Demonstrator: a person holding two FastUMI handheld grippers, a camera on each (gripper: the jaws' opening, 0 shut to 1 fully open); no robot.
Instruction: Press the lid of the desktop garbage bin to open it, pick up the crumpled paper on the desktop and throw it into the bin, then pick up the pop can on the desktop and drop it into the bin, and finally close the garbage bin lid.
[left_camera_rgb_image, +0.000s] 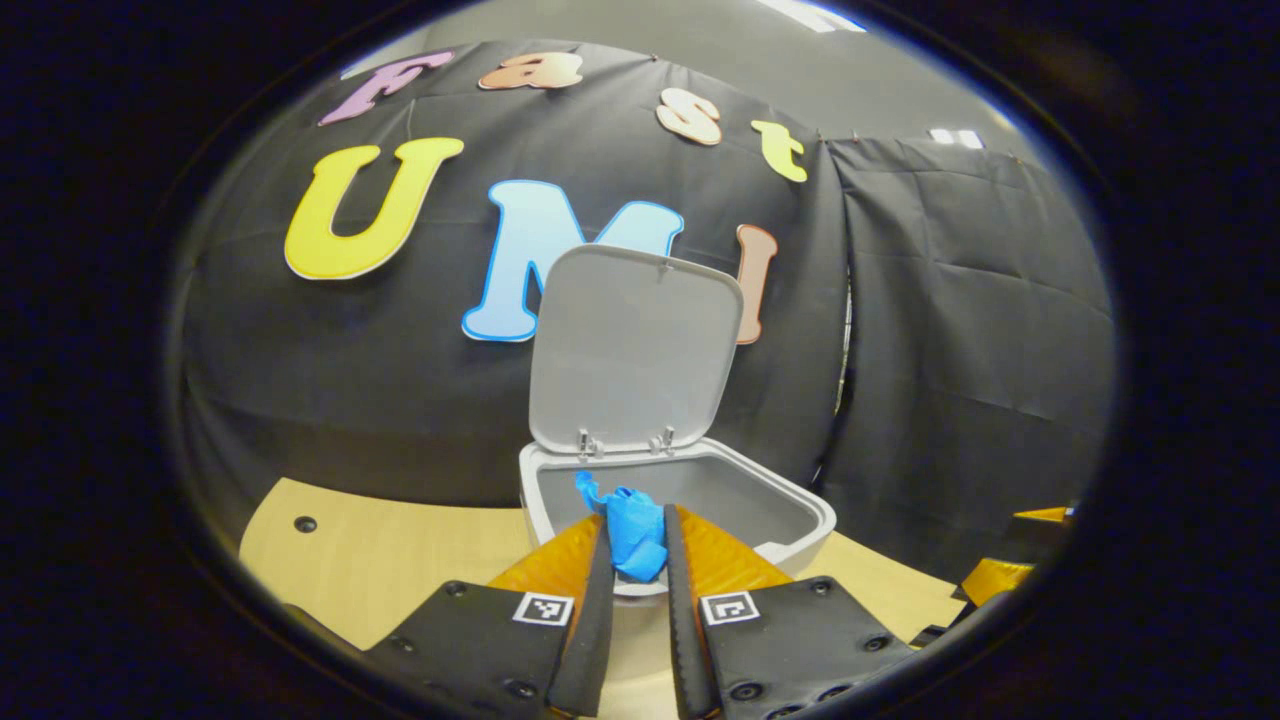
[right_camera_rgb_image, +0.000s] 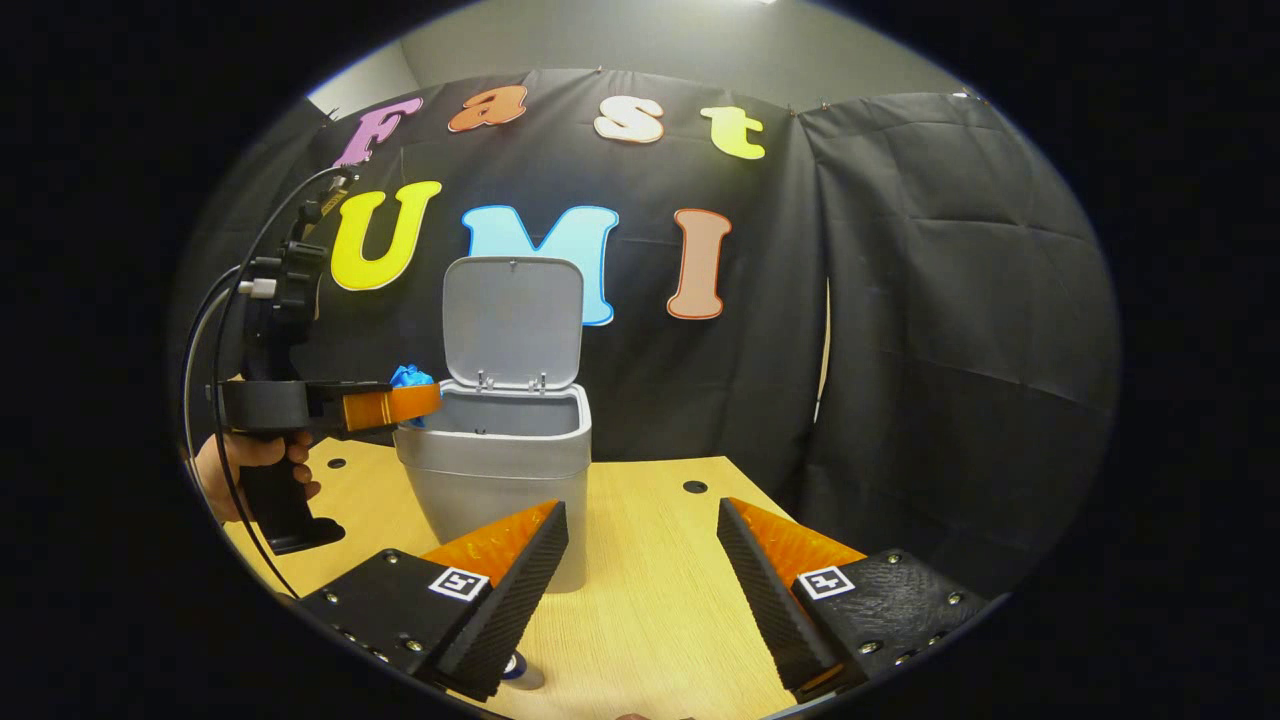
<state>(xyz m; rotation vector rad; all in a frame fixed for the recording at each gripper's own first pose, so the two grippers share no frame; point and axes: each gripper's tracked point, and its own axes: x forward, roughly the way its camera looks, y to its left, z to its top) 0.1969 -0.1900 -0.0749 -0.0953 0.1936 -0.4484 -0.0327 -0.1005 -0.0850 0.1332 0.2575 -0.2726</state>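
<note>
Your left gripper (left_camera_rgb_image: 636, 535) is clamped on the crumpled paper (left_camera_rgb_image: 632, 528) (blue) at lower centre, over the front rim of the bin (left_camera_rgb_image: 800, 520), lid (left_camera_rgb_image: 632, 345) upright. Your right gripper (right_camera_rgb_image: 640, 545) stands apart above the desktop (right_camera_rgb_image: 650, 600).

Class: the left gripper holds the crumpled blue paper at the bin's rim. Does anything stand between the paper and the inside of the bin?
Nothing visible does. The grey plastic bin's hinged lid stands upright, and the crumpled blue paper, pinched in the left gripper, hangs at the open rim.
</note>
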